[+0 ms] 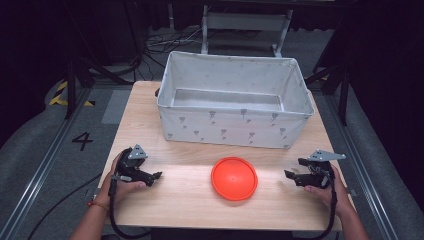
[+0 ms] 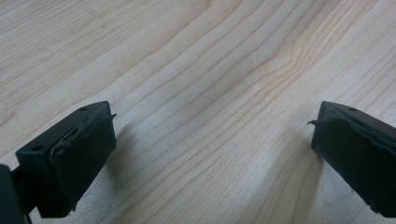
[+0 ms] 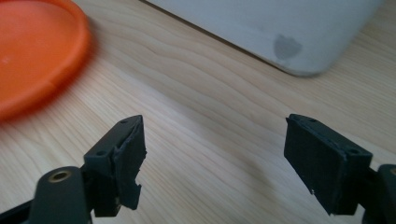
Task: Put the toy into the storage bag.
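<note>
High view. Counter [image 1: 150, 107]: light wood. Disc [image 1: 234, 178]: orange, round, lay flat on the counter, just in front of the bin's near wall. Bin [image 1: 235, 127]: grey fabric with small prints, stood behind the disc. Left hand-held gripper [image 1: 156, 176]: well left of the disc, apart from it, jaws released. Right hand-held gripper [image 1: 289, 177]: right of the disc, near it, not touching, jaws parted with nothing between.

Left gripper view. Left hand-held gripper [image 2: 212, 135]: jaws wide apart over bare counter [image 2: 210, 70].

Right gripper view. Right hand-held gripper [image 3: 212, 144]: jaws apart, nothing between. Disc [image 3: 32, 51]: upper left. Bin [image 3: 280, 32]: beyond the disc.
</note>
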### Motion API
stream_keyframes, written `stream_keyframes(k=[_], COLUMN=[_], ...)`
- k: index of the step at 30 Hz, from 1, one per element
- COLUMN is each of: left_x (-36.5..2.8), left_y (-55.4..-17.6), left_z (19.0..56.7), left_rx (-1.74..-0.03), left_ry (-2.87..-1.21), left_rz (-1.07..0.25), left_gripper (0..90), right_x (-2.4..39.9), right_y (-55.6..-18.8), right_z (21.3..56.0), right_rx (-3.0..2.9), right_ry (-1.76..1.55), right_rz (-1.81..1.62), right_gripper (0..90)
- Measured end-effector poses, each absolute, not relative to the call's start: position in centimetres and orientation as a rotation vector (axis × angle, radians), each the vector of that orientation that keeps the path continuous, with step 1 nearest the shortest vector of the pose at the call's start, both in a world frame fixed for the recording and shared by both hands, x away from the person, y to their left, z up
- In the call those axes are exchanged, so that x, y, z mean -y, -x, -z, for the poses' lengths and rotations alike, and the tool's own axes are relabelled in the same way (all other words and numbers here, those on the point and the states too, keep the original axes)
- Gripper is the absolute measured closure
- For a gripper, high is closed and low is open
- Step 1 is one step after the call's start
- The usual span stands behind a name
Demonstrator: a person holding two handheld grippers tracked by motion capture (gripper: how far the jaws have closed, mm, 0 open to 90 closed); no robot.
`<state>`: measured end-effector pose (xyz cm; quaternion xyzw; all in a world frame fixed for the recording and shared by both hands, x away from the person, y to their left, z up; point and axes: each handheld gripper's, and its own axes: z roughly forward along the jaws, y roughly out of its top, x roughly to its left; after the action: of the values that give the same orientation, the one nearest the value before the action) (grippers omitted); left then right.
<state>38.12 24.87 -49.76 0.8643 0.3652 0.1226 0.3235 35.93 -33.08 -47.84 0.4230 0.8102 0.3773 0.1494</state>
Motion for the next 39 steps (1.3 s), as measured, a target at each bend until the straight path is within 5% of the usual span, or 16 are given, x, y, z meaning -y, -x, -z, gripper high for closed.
stream_keyframes(k=[28, 39], left_x=[-24.8, -24.8], left_y=[-38.6, -38.5], left_z=[49.8, 49.8], left_rx=[-0.995, -1.003], left_ry=[-2.252, -2.251], left_rz=[-0.335, -0.336], left_gripper=[0.2, 0.2], right_x=[20.1, 19.2], right_y=[-36.5, -37.3], right_z=[48.2, 49.5], right_rx=[-2.602, -2.618], right_ry=[-0.898, -0.927], right_rz=[-1.126, -1.083], right_gripper=[19.8, 15.2])
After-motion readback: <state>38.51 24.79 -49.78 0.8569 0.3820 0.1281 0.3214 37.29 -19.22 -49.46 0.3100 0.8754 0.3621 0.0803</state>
